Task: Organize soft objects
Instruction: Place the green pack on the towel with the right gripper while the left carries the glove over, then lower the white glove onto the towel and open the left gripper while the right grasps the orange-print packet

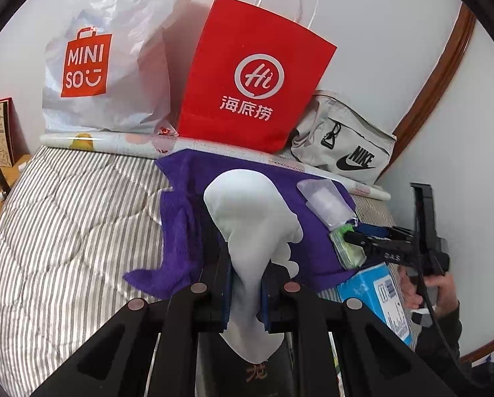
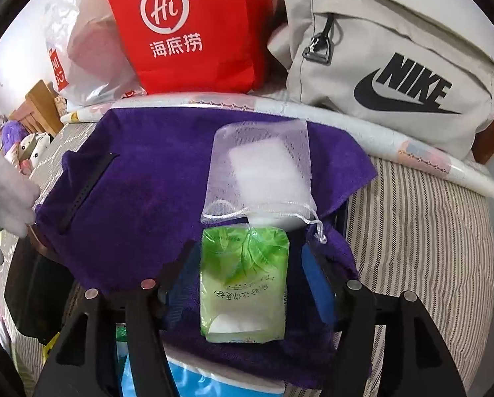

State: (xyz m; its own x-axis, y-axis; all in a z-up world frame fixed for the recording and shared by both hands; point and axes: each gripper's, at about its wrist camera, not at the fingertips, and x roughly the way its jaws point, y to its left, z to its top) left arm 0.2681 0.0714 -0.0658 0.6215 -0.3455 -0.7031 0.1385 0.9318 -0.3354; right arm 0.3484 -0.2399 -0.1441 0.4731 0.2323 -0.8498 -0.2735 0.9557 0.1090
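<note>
My left gripper (image 1: 246, 292) is shut on a white glove (image 1: 250, 218), held above a purple towel (image 1: 180, 218) spread on the striped bed. The glove also shows at the left edge of the right wrist view (image 2: 5, 192). My right gripper (image 2: 247, 284) is open, its jaws on either side of a green tissue pack (image 2: 243, 281) that lies on the towel (image 2: 141, 178). A white mesh pouch (image 2: 263, 172) with a white block inside lies just beyond the pack. In the left wrist view the right gripper (image 1: 362, 235) sits at the pack (image 1: 346, 248), beside the pouch (image 1: 326, 198).
A red paper bag (image 1: 253, 76), a white Miniso plastic bag (image 1: 108, 56) and a grey Nike bag (image 1: 346, 145) stand along the wall behind a rolled sheet (image 1: 114, 140). A blue box (image 1: 379, 294) lies under the towel's near edge. A black strap (image 2: 84, 192) lies on the towel.
</note>
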